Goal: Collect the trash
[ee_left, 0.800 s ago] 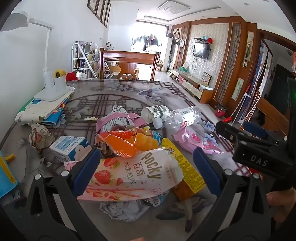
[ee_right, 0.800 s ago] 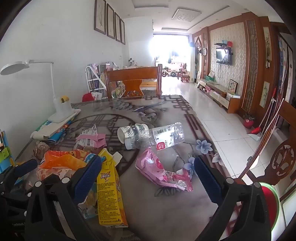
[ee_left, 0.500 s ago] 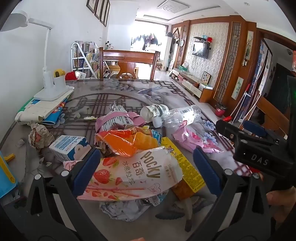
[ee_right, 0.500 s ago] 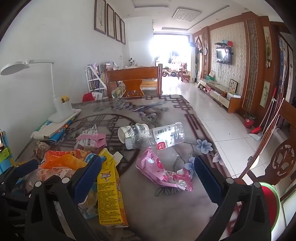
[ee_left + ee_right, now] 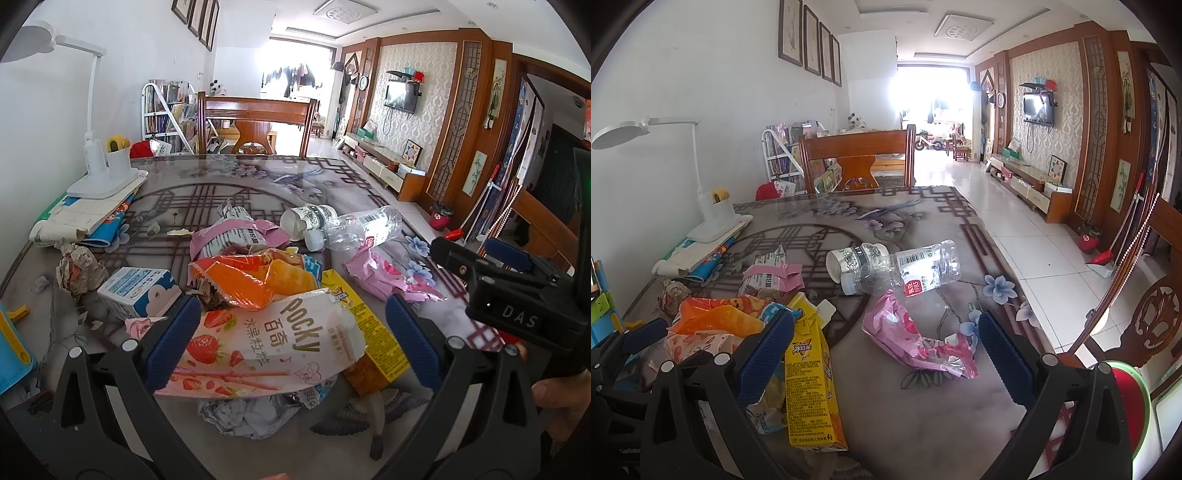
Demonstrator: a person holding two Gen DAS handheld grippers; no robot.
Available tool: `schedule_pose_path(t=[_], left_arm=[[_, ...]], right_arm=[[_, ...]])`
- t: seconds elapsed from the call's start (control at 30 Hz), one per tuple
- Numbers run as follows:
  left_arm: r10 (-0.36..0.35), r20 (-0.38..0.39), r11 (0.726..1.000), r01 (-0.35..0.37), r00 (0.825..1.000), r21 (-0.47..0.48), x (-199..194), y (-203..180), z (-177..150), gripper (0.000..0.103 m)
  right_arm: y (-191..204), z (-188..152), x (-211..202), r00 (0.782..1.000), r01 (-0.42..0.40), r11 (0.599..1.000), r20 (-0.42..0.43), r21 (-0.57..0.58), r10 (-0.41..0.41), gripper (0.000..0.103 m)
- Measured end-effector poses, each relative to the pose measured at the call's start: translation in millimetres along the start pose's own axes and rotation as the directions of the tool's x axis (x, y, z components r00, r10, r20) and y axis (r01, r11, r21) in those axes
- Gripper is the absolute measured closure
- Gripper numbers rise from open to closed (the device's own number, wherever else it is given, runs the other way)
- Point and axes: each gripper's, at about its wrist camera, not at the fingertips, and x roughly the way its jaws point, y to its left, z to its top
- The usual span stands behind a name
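Observation:
Trash lies heaped on the patterned table (image 5: pixel 229 177). My left gripper (image 5: pixel 293 336) is open, its jaws either side of a Pocky strawberry wrapper (image 5: pixel 269 343). Behind it lie an orange snack bag (image 5: pixel 255 277), a yellow drink carton (image 5: pixel 369 332), a blue-white milk carton (image 5: pixel 140 291) and a pink-grey wrapper (image 5: pixel 232 240). My right gripper (image 5: pixel 886 350) is open over the table, with a crumpled pink wrapper (image 5: pixel 916 343) between its jaws. The yellow carton (image 5: pixel 809 387) lies by its left finger. A clear plastic bottle (image 5: pixel 912 269) and a paper cup (image 5: pixel 849 258) lie further back.
A white desk lamp (image 5: pixel 99 162) stands on papers at the back left. A crumpled paper ball (image 5: pixel 77 266) lies at the left. A wooden chair (image 5: pixel 857 162) stands at the far end. The table's right edge (image 5: pixel 1001 258) drops to tiled floor. A red and green bin (image 5: pixel 1126 402) shows at the lower right.

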Motion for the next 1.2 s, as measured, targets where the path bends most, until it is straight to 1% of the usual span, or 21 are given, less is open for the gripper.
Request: schedule_pose_path(t=[0.37,0.47,0.7,0.93,1.0,1.1,1.2], left_arm=[[0.000,-0.006,1.000,0.000,1.000,-0.003,3.1,4.4,-3.0,0.005],[0.000,-0.007,1.000,0.000,1.000,-0.004,3.2,4.7,-2.9,0.005],[-0.010,-0.014,1.000,0.009,1.000,-0.020,4.0,8.5,-3.3,0.005],[0.029,0.035,0.999,-0.030,0.999,0.041,-2.0,0.9,-0.9,0.005],[0.034,0.055,0.998,-0.037,0.998,0.047,-5.2,-1.0,0.0,0.005],[0.058,0.084,0.997,-0.062,0.995,0.048,-6.4,-0.4,0.7,0.005],[0.077,0.103,0.997,-0.078,0.992,0.004,-6.5,6.7,0.1,0.005]], right_arm=[[-1.9,4.0,-0.1,1.000,0.000,1.000,-0.004,0.001,0.000,0.008],[0.1,-3.2,2.0,1.000,-0.001,1.000,-0.008,0.004,0.001,0.008],[-2.2,-3.1,3.2,1.000,-0.002,1.000,-0.017,0.007,0.002,0.008],[-1.7,-2.5,4.3,1.000,0.015,1.000,-0.023,-0.012,-0.016,0.008],[-2.6,-2.2,4.0,1.000,0.008,1.000,-0.026,-0.004,-0.008,0.008],[-4.3,-1.1,3.2,1.000,0.000,1.000,-0.024,0.011,0.000,0.008],[-5.9,0.9,-0.2,1.000,-0.004,1.000,-0.005,0.029,0.004,0.008]])
